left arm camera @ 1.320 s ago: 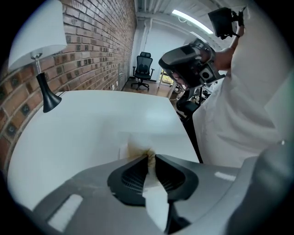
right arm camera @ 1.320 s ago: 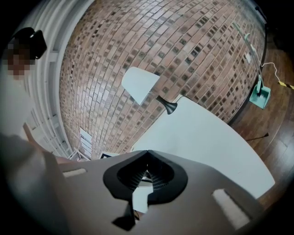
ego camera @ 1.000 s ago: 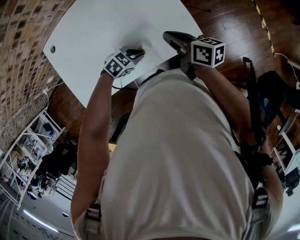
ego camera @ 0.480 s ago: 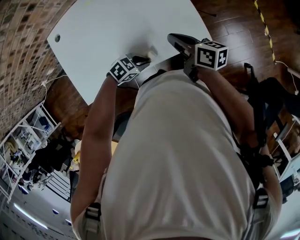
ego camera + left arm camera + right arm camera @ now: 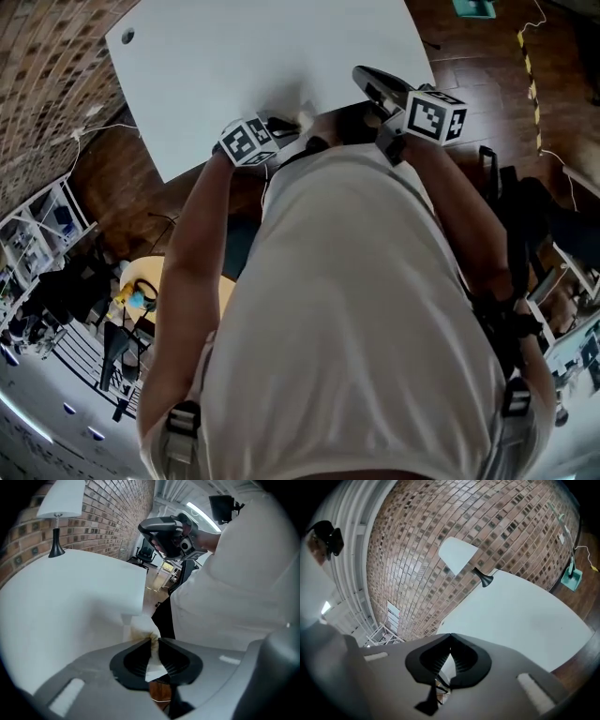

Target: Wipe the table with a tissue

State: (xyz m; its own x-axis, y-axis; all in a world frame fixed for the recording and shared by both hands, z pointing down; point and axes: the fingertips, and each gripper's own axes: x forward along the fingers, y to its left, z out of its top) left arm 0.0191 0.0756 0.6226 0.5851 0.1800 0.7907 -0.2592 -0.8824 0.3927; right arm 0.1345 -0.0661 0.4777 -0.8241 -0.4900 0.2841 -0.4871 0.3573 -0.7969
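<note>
A white table (image 5: 262, 56) fills the top of the head view. My left gripper (image 5: 292, 120) reaches over its near edge, pointing down, and is shut on a crumpled white tissue (image 5: 305, 116). In the left gripper view the tissue (image 5: 140, 626) shows a brownish stain and is pressed on the table (image 5: 61, 602) right at its edge, pinched between the jaws of that gripper (image 5: 154, 641). My right gripper (image 5: 361, 73) hovers over the table's near right corner, shut with nothing in it. In its own view the right gripper (image 5: 450, 637) looks across the bare table (image 5: 525, 616).
A white-shaded lamp (image 5: 57, 508) (image 5: 458, 555) stands at the table's far side by the brick wall (image 5: 487, 513). The tabletop has a small round hole (image 5: 127, 36). A teal object (image 5: 572, 578) lies on the wood floor. Shelving (image 5: 37, 234) stands at the left.
The left gripper has dragged the tissue across the table toward its near edge. The right gripper has shifted slightly along that edge, still shut.
</note>
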